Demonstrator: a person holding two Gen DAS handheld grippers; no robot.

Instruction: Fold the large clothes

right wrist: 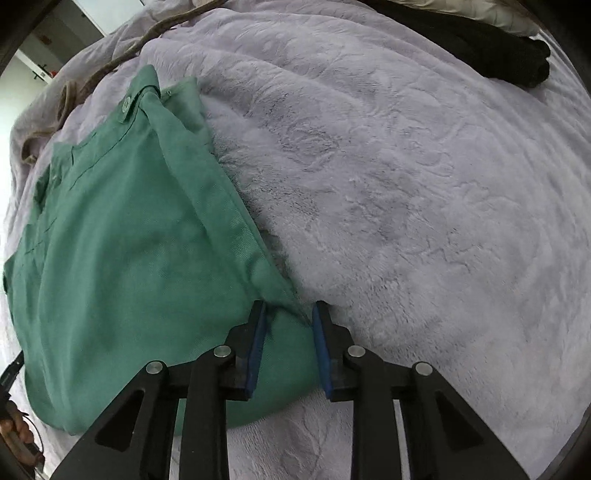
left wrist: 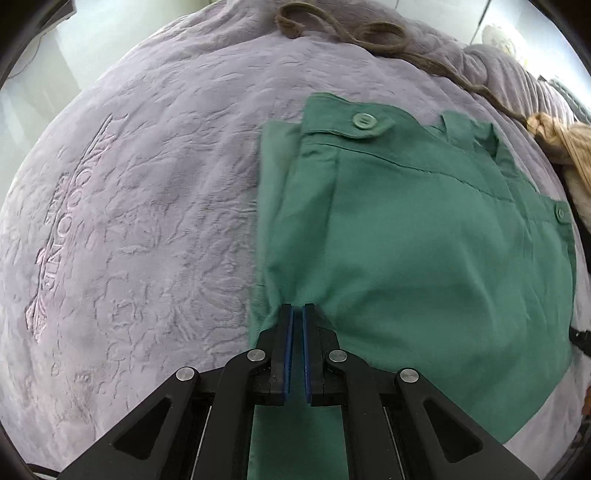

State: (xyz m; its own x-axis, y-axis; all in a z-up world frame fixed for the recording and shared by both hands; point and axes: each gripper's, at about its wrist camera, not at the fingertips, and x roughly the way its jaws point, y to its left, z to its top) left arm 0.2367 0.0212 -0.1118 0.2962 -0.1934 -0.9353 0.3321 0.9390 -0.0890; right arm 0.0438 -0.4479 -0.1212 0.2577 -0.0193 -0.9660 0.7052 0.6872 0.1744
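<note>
Lilac plush bedding point(left wrist: 147, 206), embossed with a leaf pattern and lettering, covers the bed where a green garment point(left wrist: 424, 251) lies folded, its buttoned waistband tab point(left wrist: 364, 121) toward the far side. At the garment's near left edge, the left claw point(left wrist: 297, 314) is pinched together on a bunch of the green cloth. On the opposite edge, the right claw point(right wrist: 289, 314) stands apart, straddling the fabric's fold without pressing it. A brown cord point(left wrist: 343, 29) trails across the bedding beyond.

Embossed lettering on the lilac blanket point(left wrist: 129, 221) is not clearly legible.
</note>
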